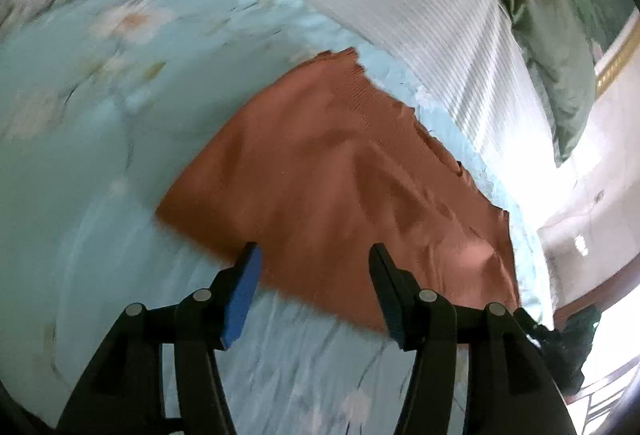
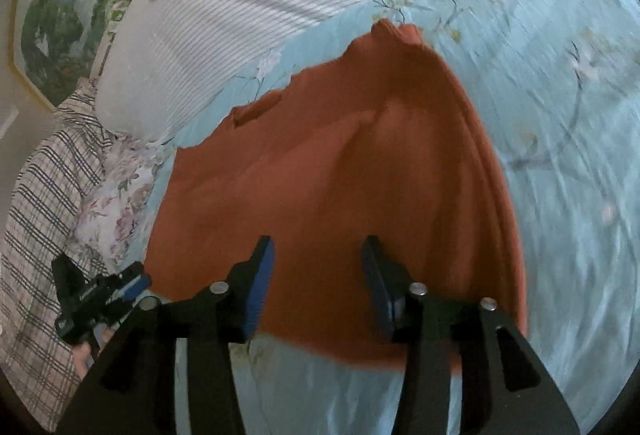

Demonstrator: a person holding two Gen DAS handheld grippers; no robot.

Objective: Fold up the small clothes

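A rust-orange knit garment point(image 1: 340, 171) lies spread on the light blue floral bedspread point(image 1: 60, 175), folded over, with a ragged far edge. My left gripper point(image 1: 314, 255) hovers over the garment's near edge, open, its blue pads point(image 1: 242, 295) wide apart and pinching nothing. In the right wrist view the same garment point(image 2: 340, 175) fills the middle, a thick fold running down its right side. My right gripper point(image 2: 318, 243) stands open above its near part, with nothing between the pads. The left gripper point(image 2: 100, 295) shows at the lower left of that view, by the garment's left edge.
A white striped pillow point(image 2: 240, 7) lies just beyond the garment, with green bedding point(image 1: 552, 47) behind it. A plaid cloth point(image 2: 40, 195) and a floral fabric point(image 2: 116, 207) lie at the left of the right wrist view. A framed picture point(image 2: 52, 15) hangs on the wall.
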